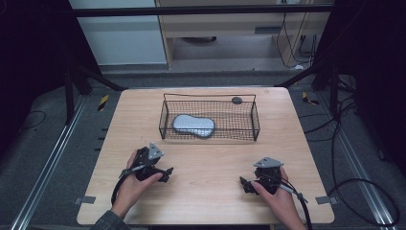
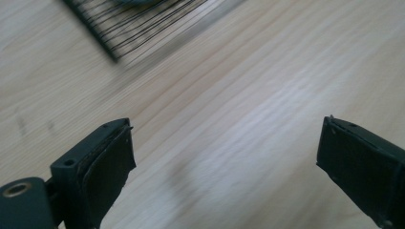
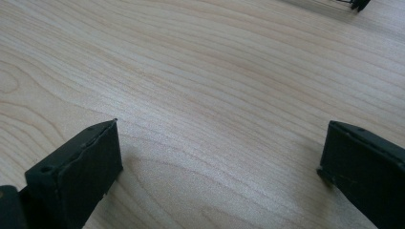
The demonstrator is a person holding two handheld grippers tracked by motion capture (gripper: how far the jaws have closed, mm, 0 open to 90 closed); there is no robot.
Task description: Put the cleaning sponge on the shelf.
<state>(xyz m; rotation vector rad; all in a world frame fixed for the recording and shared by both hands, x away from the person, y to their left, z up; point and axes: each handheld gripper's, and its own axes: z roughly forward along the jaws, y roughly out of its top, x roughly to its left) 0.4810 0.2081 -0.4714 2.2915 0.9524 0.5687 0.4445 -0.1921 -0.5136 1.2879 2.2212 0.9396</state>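
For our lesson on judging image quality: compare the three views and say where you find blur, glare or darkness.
High view: the wooden table is evenly lit and the wire basket sharp, while the surroundings sink into darkness. Left gripper view: the basket's mesh is streaked with motion blur, and a pale sheen lies on the wood. Right gripper view: the wood grain is crisp, with soft shadows beside the black jaws.
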